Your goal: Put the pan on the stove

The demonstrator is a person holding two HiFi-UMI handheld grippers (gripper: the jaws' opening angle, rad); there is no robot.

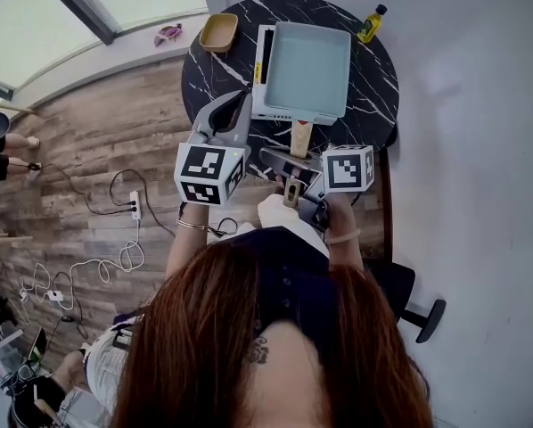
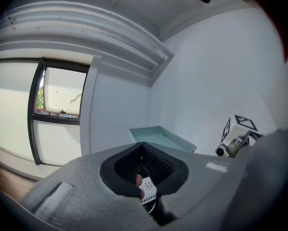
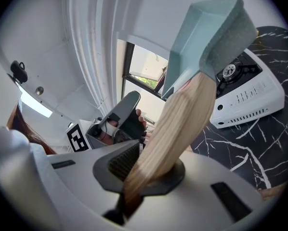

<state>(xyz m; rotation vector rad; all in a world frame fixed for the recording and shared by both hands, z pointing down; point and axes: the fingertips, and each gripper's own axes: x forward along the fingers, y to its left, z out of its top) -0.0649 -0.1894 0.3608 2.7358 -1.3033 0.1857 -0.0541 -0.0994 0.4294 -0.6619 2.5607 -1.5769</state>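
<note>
A teal square pan [image 1: 307, 65] with a wooden handle [image 1: 300, 136] hangs over the white portable stove [image 1: 271, 96] on the black marble table [image 1: 373, 96]. My right gripper [image 1: 293, 169] is shut on the handle's near end. In the right gripper view the handle [image 3: 177, 124] runs up from between the jaws to the pan [image 3: 206, 37], which is held above the stove [image 3: 245, 100] and its burner [image 3: 229, 71]. My left gripper [image 1: 224, 119] hovers left of the handle over the table's near edge, its pads [image 2: 151, 165] together on nothing. The pan [image 2: 161, 138] shows ahead of it.
A tan bowl [image 1: 218, 32] sits at the table's far left and an oil bottle [image 1: 371, 23] at its far right. A power strip [image 1: 135, 205] and cables lie on the wooden floor to the left. A dark chair [image 1: 409, 301] stands behind at the right.
</note>
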